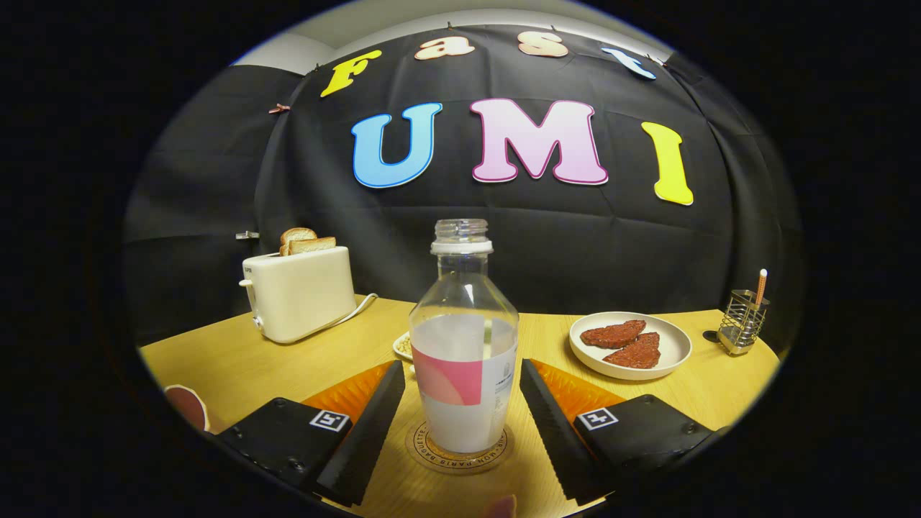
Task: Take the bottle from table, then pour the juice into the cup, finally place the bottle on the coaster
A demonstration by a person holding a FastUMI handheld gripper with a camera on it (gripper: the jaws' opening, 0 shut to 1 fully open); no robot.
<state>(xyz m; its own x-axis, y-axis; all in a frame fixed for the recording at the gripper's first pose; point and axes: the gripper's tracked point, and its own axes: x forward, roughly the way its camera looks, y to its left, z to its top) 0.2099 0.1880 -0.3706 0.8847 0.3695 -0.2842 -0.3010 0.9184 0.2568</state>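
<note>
gripper view shows your gripper spread open around the bottle standing on its coaster on the yellow wood table.

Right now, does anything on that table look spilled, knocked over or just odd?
Nothing stands out. The uncapped bottle stands upright on its coaster, no puddle around it, between the open fingers, which do not touch it. Toaster and plate sit level.
</note>
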